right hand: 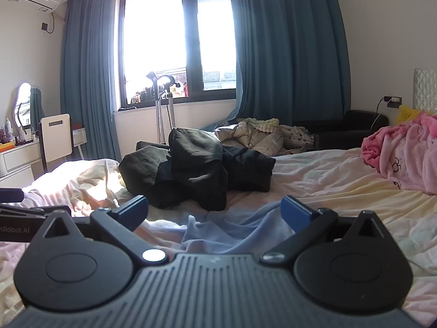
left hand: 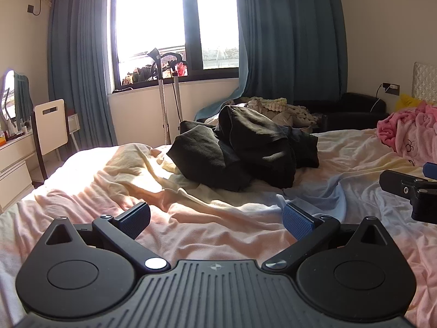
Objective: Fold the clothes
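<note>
You're holding the left tool [left hand: 215, 220] w/ its jaws spread as wide as they go, nothing btwn them, hovering over the bed sheet [left hand: 191, 218] and tilting a bit down. You're holding the right tool [right hand: 214, 213] the same way: jaws fully apart, gripping nothing, only wrinkled sheet showing under the blue pads [right hand: 296, 213]. Each tool is peeking into the other's view at the edge, so they're sitting side by side, a little apart.

Past the tools, the sheet is lying rumpled, pale pink and cream w/ a bluish patch near the middle, sun hitting its left part. Further on, the clothes to fold are sitting as a dark pile [left hand: 243, 150] in the middle of the bed, crumpled, black and dark grey pieces heaped on each other; can't tell how many pieces. Neither tool is touching it; it's lying well ahead of both.

On the right, a pink blanket [right hand: 404, 158] is bunching up near the headboard [right hand: 424, 90]. Behind the dark pile, a light quilt [right hand: 259, 134] is lying heaped. Farthest back, the window [right hand: 177, 43] is glaring bright btwn blue curtains [right hand: 286, 54], w/ a garment steamer stand [right hand: 158, 109] in front of it.
</note>
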